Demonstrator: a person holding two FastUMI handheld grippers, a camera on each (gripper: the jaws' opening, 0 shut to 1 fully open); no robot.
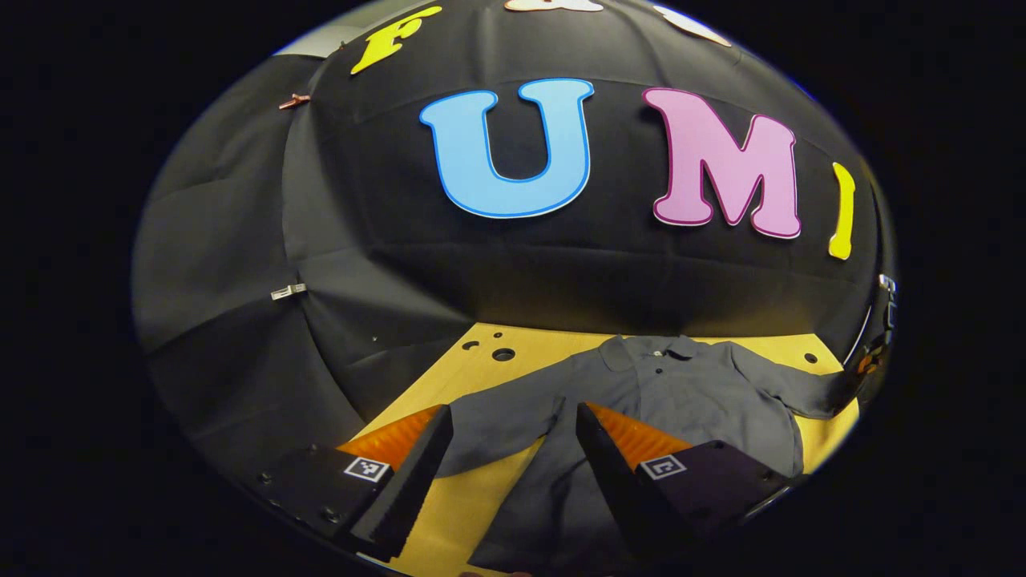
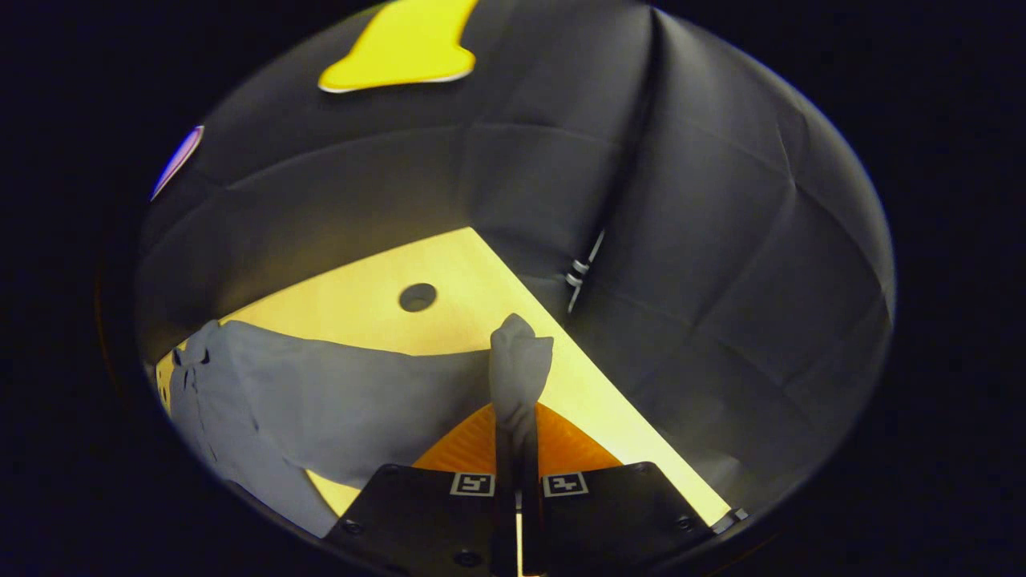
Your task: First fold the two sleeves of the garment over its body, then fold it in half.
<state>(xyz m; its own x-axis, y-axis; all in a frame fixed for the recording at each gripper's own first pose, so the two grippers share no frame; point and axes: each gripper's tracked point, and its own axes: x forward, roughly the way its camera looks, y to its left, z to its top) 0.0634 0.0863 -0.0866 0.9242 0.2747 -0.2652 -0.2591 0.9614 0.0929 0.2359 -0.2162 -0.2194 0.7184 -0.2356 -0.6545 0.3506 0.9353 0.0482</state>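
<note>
The garment, a grey collared shirt, lies spread flat on the yellow table with its collar toward the far edge by the booth wall and both sleeves not yet folded in. In the right gripper view the right gripper has its fingers pressed together on the end of one sleeve, whose cloth bunches up above the tips, near the table's side edge. The left gripper hangs over the other sleeve with fingers spread wide, gripping nothing. To do this step well, I judge, the held sleeve should be lifted only slightly and carried straight across the body, then laid smooth so no crease forms at the shoulder; the left gripper could steady the body meanwhile
</note>
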